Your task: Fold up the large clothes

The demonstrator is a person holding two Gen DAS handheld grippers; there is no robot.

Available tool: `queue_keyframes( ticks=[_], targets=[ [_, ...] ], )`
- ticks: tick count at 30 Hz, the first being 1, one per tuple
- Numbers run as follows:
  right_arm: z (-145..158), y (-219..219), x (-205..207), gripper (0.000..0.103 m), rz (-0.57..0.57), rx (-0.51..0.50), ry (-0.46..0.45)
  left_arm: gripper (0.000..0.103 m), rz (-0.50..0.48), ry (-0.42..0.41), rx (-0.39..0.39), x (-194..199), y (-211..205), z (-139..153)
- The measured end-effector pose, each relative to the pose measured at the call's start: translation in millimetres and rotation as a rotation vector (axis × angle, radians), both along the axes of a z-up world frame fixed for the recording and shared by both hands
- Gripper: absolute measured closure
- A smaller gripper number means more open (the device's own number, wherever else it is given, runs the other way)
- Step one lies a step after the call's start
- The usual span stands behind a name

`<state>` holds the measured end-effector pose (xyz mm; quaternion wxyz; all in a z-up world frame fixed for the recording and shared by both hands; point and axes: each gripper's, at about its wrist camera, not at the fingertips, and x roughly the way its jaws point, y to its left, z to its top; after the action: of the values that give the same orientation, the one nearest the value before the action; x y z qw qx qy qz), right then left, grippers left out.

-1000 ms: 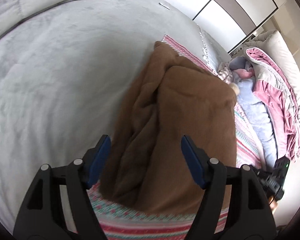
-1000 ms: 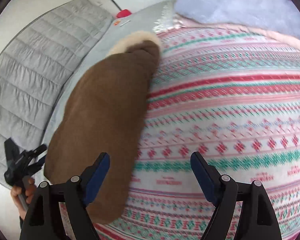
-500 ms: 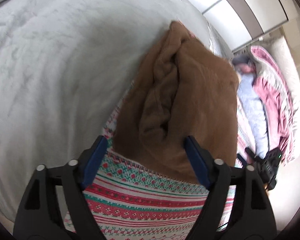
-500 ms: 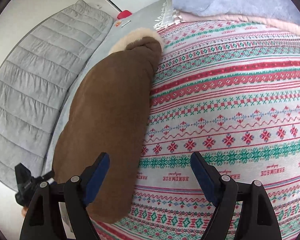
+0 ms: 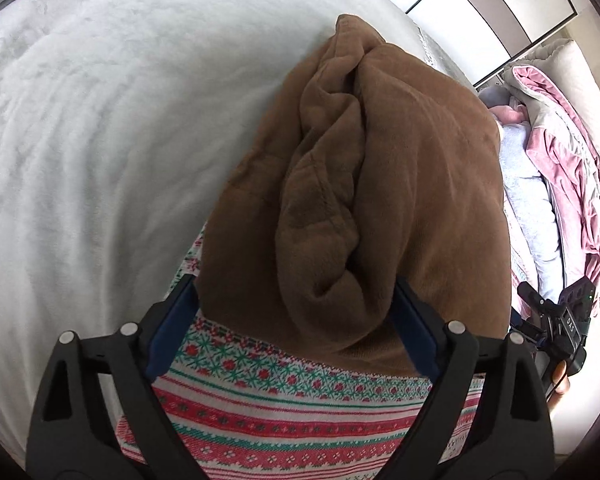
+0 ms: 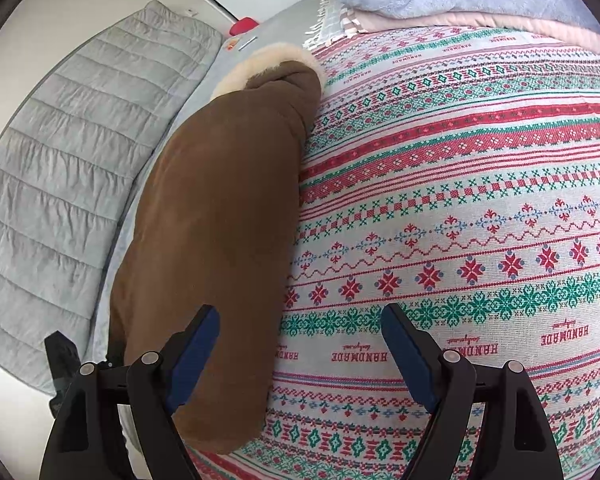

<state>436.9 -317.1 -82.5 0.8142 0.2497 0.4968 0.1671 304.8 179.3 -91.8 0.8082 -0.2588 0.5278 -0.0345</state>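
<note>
A brown fleece garment (image 5: 364, 184) lies folded in a long bundle on a red, green and white patterned blanket (image 5: 284, 404). In the right wrist view the garment (image 6: 216, 220) shows a cream fur trim at its far end, with the blanket (image 6: 460, 208) spread to its right. My left gripper (image 5: 296, 320) is open, its fingers on either side of the bundle's near end. My right gripper (image 6: 300, 352) is open and empty above the garment's right edge and the blanket. The right gripper also shows at the left view's right edge (image 5: 556, 320).
A pale grey bedspread (image 5: 100, 140) covers the bed left of the garment. A grey quilted headboard (image 6: 60, 184) runs along the left. A pile of pink and lilac clothes (image 5: 556, 168) lies at the far right. A small red object (image 6: 244, 25) sits far off.
My left gripper has moved forward and down onto the bundle's near end, jaws now straddling it. My right gripper has shifted slightly closer over the blanket. Both stayed open.
</note>
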Motion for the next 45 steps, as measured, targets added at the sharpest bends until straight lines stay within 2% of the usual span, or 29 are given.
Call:
queue_keyframes(
  ticks=[7, 15, 20, 29, 33, 37, 38, 42, 43, 44, 45],
  targets=[
    [-2.1, -8.1, 2.9, 0.019, -0.011, 0.053, 0.011, 0.009, 0.000, 0.001, -0.012, -0.2, 2.1, -5.1],
    [-12.1, -22.0, 15.0, 0.019, -0.046, 0.221, 0.031, 0.008, 0.060, 0.006, -0.073, -1.1, 9.6, -8.1],
    [-20.8, -31.5, 42.1, 0.019, -0.095, 0.328, 0.037, 0.008, 0.103, 0.012, -0.099, -2.0, 14.5, -9.9],
    [-38.6, -24.4, 101.5, 0.019, -0.171, 0.436, -0.007, 0.007, 0.168, 0.020, -0.122, 2.7, 13.3, -9.1],
    [-41.1, -4.6, 130.4, 0.019, -0.151, 0.445, -0.028, 0.007, 0.190, 0.007, -0.115, 2.5, 10.4, -8.0],
    [-39.5, 27.0, 156.4, 0.018, -0.058, 0.395, -0.034, 0.008, 0.194, -0.013, -0.101, 0.9, 7.9, -8.3],
    [-40.2, 34.5, 163.2, 0.012, -0.038, 0.379, -0.032, 0.009, 0.195, -0.018, -0.105, 0.5, 8.5, -8.4],
    [-43.2, 53.0, 178.8, 0.011, -0.005, 0.296, -0.008, 0.027, 0.198, -0.040, -0.120, 0.8, 10.1, -5.9],
    [-40.9, 56.3, 180.1, 0.019, 0.007, 0.279, -0.012, 0.030, 0.199, -0.044, -0.122, 1.2, 8.2, -4.5],
    [-37.9, 60.4, 180.3, 0.030, 0.022, 0.251, -0.019, 0.038, 0.198, -0.055, -0.124, 1.2, 7.2, -2.9],
    [-34.8, 62.9, 179.4, 0.034, 0.027, 0.227, -0.025, 0.045, 0.193, -0.067, -0.118, 1.4, 5.5, -0.1]
  ],
)
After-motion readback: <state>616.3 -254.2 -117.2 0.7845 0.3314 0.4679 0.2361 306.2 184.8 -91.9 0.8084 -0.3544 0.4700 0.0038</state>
